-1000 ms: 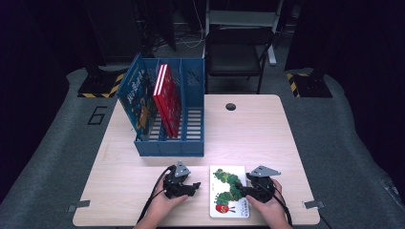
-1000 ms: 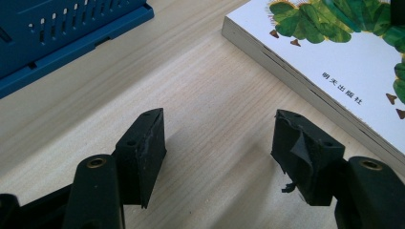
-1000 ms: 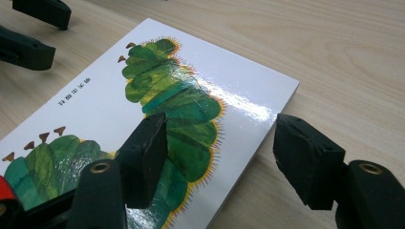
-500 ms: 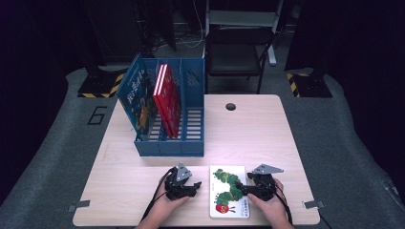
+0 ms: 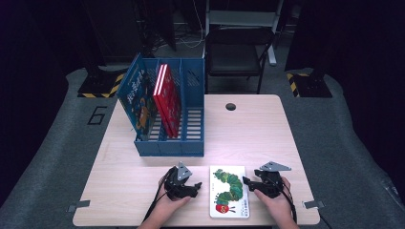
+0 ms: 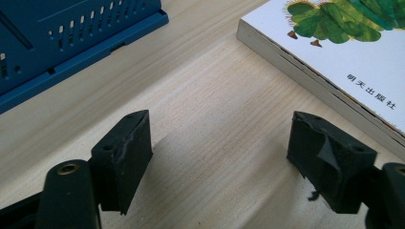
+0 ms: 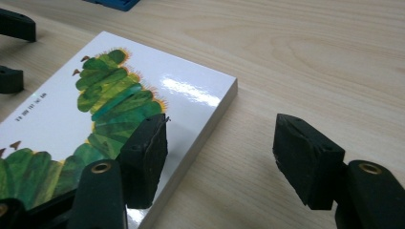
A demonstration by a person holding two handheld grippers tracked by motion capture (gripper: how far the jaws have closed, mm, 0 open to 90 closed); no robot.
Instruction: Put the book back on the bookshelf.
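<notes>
A white picture book (image 5: 229,191) with a green caterpillar on its cover lies flat near the table's front edge. My left gripper (image 5: 197,187) rests on the table just left of it. Its jaws are open and have just been opening, with bare wood between them (image 6: 219,124) and the book (image 6: 344,47) off to the right. My right gripper (image 5: 247,182) is at the book's right edge, open, its jaws having just closed a little. One finger (image 7: 143,157) hangs over the cover (image 7: 71,109), the other over the table, and neither presses.
A blue file rack (image 5: 167,143) stands behind the left gripper, holding an upright red book (image 5: 168,98) and a blue book (image 5: 138,98). A cable hole (image 5: 230,106) marks the table's far side. A dark chair (image 5: 236,52) stands beyond it.
Both hands keep their places on either side of the book, and the book has not moved.
</notes>
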